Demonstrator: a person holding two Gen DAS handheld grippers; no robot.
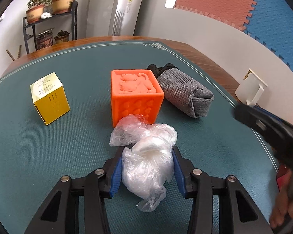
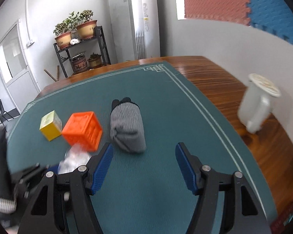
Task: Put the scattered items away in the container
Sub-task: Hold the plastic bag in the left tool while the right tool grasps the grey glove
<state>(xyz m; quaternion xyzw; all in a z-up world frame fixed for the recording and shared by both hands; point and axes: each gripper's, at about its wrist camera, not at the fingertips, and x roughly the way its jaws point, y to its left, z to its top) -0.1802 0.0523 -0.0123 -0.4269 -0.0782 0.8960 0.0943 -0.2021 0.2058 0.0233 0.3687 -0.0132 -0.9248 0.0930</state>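
My left gripper (image 1: 146,156) pinches a crumpled clear plastic bag (image 1: 146,161) between its blue pads. Just ahead sits an orange cube (image 1: 135,95), a rolled grey sock (image 1: 182,95) to its right. My right gripper (image 2: 144,156) is spread wide, holding nothing, the sock just ahead-left.

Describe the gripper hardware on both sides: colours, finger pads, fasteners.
Both match: the left gripper and right gripper have matte black angular linkage arms with cut-out slots, silver round pivot bolts, and two fingers faced with blue ribbed pads. No cables or markings visible. In the left wrist view, a bare hand holds the right unit's black body.
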